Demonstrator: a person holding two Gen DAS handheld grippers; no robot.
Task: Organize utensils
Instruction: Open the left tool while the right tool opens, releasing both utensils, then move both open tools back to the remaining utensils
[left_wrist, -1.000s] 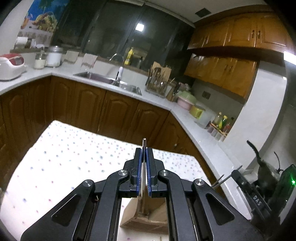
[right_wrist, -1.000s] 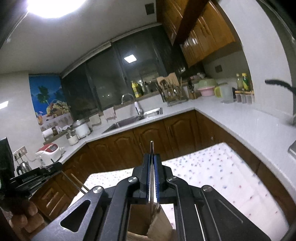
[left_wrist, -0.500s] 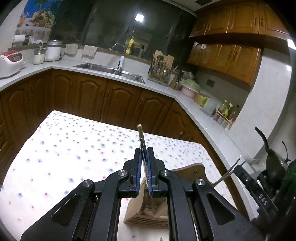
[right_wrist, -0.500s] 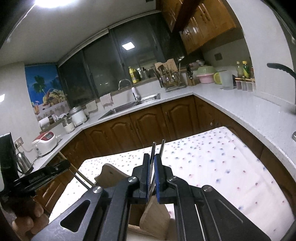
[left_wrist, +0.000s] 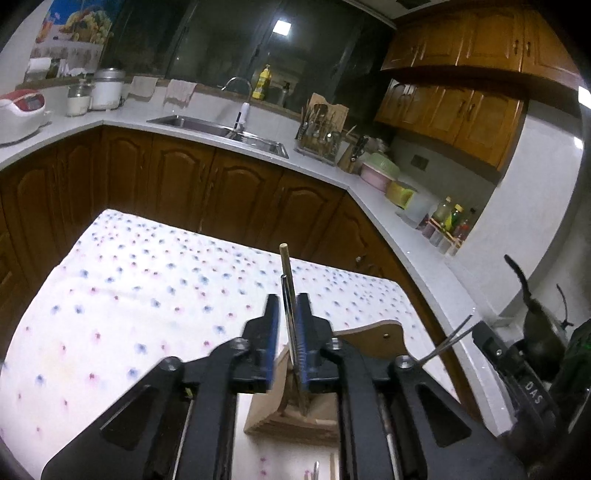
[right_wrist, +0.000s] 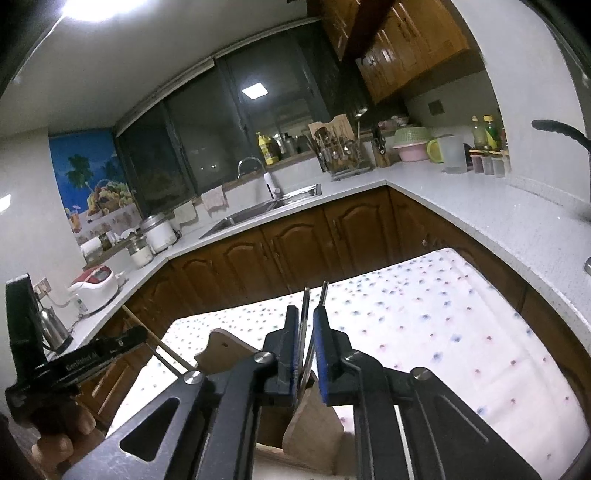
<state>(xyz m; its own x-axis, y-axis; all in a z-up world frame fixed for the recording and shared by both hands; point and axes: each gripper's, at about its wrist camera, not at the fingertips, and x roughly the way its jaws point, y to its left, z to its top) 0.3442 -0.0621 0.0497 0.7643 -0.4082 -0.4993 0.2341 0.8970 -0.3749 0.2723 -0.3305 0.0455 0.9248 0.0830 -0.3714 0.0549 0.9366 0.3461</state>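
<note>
Dropping chopsticks into the wooden holder on the dotted tablecloth. Left gripper slightly parted, wooden chopstick loose between. Right gripper likewise parted around metal chopsticks. Next: probably open wider, lift straight up.

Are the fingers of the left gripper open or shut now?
Open. The left gripper shows a gap beside the chopsticks, which stand between its fingers over the wooden holder.
</note>
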